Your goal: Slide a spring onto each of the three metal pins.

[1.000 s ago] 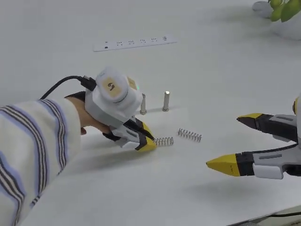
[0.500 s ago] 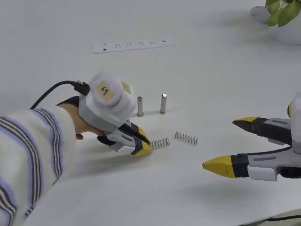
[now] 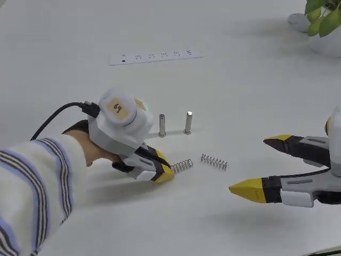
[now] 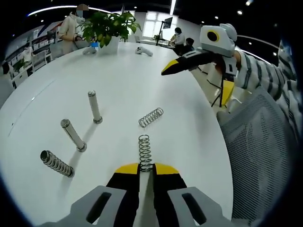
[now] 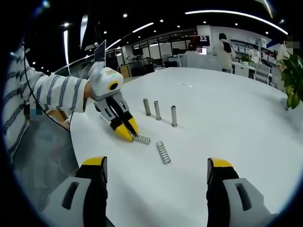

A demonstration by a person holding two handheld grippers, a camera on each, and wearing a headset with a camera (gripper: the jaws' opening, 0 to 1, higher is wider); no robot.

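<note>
Pinches one end of small coiled steel spring (image 3: 183, 165) in yellow-tipped left gripper (image 3: 165, 173), round sticker (image 3: 117, 106) reading roughly "69"; holds yellow-tipped right gripper (image 3: 250, 164) spread wide.

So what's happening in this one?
A person works two handheld grippers at a white table. The left gripper is shut on the end of a spring lying on the table; the right gripper hangs open, apart. One pin already wears its spring; two bare pins stand beside it, and a loose spring lies nearby.
</note>
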